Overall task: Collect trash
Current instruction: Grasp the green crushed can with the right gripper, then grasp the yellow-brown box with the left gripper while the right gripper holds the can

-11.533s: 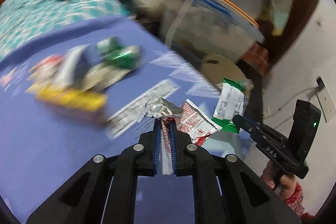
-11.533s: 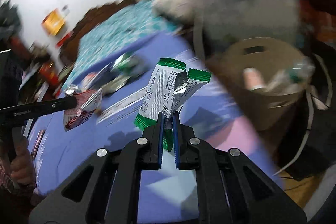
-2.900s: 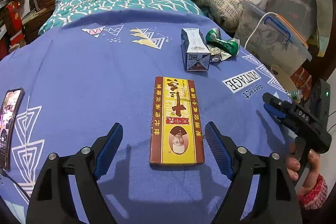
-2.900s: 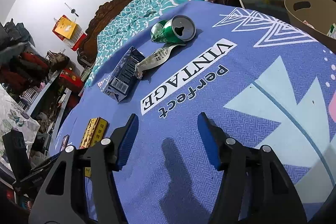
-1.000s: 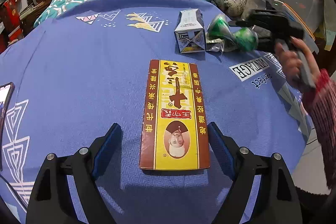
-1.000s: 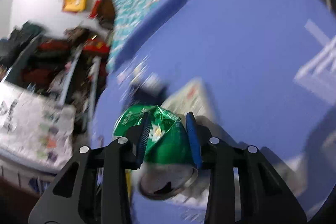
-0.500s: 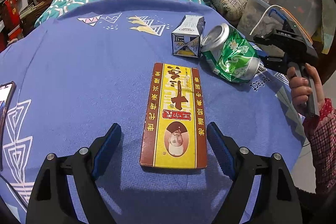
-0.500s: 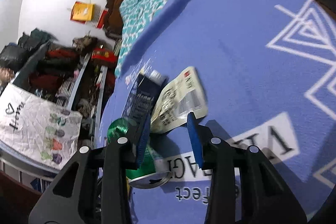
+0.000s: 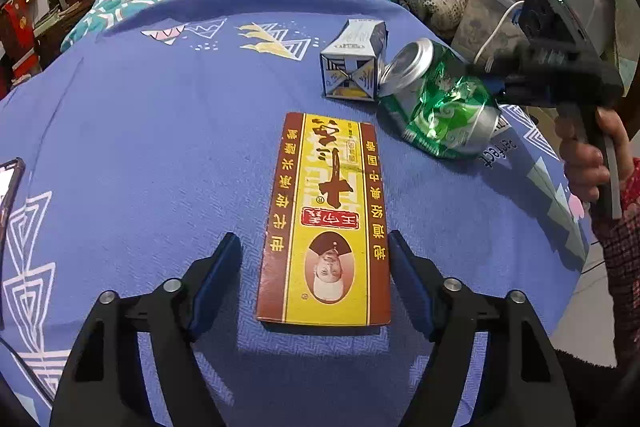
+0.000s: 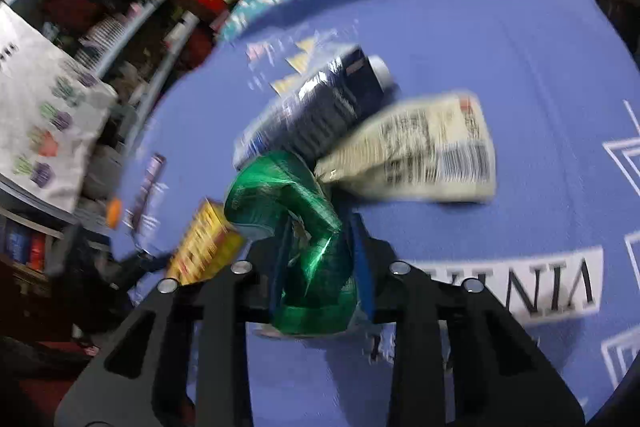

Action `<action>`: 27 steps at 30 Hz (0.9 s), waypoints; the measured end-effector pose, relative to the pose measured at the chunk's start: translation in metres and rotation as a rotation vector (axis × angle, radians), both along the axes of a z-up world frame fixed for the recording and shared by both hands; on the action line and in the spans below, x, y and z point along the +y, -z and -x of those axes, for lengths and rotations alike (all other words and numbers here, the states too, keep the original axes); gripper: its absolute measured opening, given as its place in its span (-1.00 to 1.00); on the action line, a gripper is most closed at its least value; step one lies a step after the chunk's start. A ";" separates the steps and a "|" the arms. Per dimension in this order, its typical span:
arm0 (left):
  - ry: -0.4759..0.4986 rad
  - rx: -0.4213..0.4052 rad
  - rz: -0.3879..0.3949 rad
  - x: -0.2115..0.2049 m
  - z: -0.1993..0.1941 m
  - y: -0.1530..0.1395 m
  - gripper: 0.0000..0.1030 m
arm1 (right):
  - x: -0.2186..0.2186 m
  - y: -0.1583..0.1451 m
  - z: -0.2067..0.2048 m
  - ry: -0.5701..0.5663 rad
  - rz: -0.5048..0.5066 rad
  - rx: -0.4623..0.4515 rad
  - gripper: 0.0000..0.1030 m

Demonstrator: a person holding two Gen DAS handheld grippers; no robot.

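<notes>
A flat yellow and brown box (image 9: 326, 211) lies on the purple cloth (image 9: 140, 147). My left gripper (image 9: 314, 267) straddles its near end. Its jaws are closing; a gap still shows at the left pad. A crushed green can (image 10: 304, 227) sits between the pads of my right gripper (image 10: 320, 267), whose jaws are squeezing in on it. In the left wrist view the can (image 9: 440, 107) hangs tilted just above the cloth, held by the right gripper (image 9: 496, 87) beside a blue carton (image 9: 352, 63).
A cream wrapper (image 10: 416, 151) lies next to the blue carton (image 10: 316, 111). A phone (image 9: 10, 187) rests at the cloth's left edge. A hand (image 9: 584, 159) holds the right gripper's handle. Bedding, a pillow and storage boxes lie behind.
The right gripper has lifted the green can off the cloth beside the carton and rolled with it. The left jaws have narrowed around the yellow box.
</notes>
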State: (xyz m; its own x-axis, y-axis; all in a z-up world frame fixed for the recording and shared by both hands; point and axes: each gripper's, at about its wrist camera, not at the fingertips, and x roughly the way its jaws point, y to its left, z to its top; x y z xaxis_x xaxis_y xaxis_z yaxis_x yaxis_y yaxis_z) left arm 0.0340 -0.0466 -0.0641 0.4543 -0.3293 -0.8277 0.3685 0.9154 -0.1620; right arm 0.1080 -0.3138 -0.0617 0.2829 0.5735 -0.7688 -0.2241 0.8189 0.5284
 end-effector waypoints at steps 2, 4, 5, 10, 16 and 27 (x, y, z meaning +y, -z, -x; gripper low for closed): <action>0.002 -0.007 -0.010 0.000 0.001 0.000 0.13 | -0.001 -0.004 0.015 0.030 0.037 -0.012 -0.43; -0.002 -0.006 -0.001 0.004 0.000 -0.001 0.12 | -0.014 -0.011 0.037 0.095 0.007 -0.034 -0.49; -0.005 -0.007 0.001 0.006 0.000 -0.001 0.11 | -0.023 -0.014 0.051 0.137 -0.043 -0.036 -0.49; 0.012 -0.019 0.041 0.011 0.006 -0.008 0.11 | -0.065 -0.008 0.126 0.356 -0.268 -0.050 -0.50; 0.094 -0.042 0.054 -0.009 0.023 -0.017 0.11 | -0.106 0.022 0.195 0.591 -0.538 -0.036 -0.51; 0.140 -0.009 0.004 -0.025 0.039 -0.001 0.12 | -0.088 0.042 0.211 0.671 -0.546 -0.009 -0.51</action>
State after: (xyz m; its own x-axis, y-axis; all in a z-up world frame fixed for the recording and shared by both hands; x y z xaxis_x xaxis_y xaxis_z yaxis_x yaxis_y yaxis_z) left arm -0.0049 -0.0717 -0.0636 0.4108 -0.3930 -0.8227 0.4942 0.8542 -0.1613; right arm -0.1031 -0.4022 -0.1033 0.6986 0.5713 -0.4308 0.2102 0.4117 0.8868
